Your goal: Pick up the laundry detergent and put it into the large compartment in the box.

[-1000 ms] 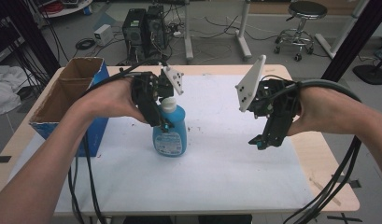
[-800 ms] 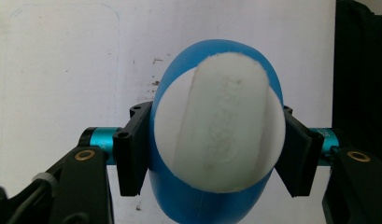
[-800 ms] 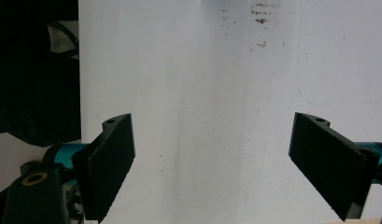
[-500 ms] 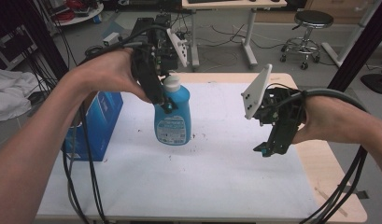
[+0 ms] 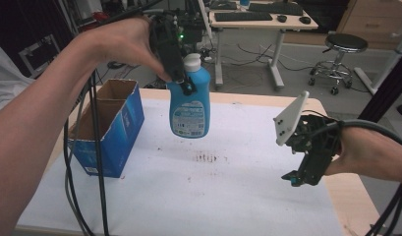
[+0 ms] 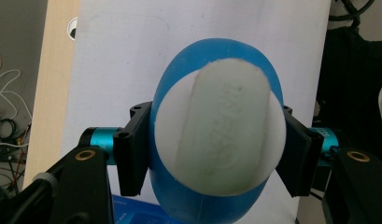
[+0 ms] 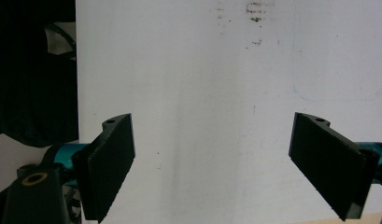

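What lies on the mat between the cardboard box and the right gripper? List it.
In the high view, mostly bare white mat with a patch of small brown stains between the blue cardboard box and the right gripper. The held bottle hangs above it.

— Can you read anything on the blue detergent bottle (image 5: 189,105)?
— It has a pale label on its front, but the print is too small and blurred to make out.
— What about the white cap (image 6: 220,126)?
— There are faint raised marks on its top, none legible.
— The blue cardboard box (image 5: 106,129)?
— A small white patch low on its side, unreadable.
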The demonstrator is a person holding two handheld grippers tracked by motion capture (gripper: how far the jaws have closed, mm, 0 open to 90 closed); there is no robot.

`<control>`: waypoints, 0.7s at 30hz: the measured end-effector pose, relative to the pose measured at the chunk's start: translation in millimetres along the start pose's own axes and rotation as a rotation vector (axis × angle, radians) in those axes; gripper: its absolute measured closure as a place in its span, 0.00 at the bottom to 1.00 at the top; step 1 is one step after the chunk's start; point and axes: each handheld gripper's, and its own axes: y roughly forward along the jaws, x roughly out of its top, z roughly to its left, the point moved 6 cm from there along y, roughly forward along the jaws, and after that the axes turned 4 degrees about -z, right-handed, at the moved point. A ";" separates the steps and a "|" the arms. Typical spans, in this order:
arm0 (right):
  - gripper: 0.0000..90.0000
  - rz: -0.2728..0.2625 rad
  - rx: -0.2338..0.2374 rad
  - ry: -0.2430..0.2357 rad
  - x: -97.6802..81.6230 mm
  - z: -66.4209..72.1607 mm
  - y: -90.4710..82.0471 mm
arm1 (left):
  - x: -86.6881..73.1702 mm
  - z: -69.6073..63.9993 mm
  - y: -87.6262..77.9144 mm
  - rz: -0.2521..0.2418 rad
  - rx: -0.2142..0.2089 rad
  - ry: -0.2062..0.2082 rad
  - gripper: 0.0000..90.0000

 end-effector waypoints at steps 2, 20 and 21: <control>0.15 -0.001 -0.002 0.003 -0.6 -0.1 -0.2 | -1.4 3.1 -8.0 -0.005 0.009 -0.012 0.41; 0.15 0.005 0.001 -0.002 0.8 -1.8 1.5 | -60.7 24.2 -64.4 -0.010 0.125 -0.131 0.41; 0.15 0.004 0.001 0.000 0.7 -1.9 1.6 | -66.8 25.5 -67.6 -0.009 0.134 -0.144 0.41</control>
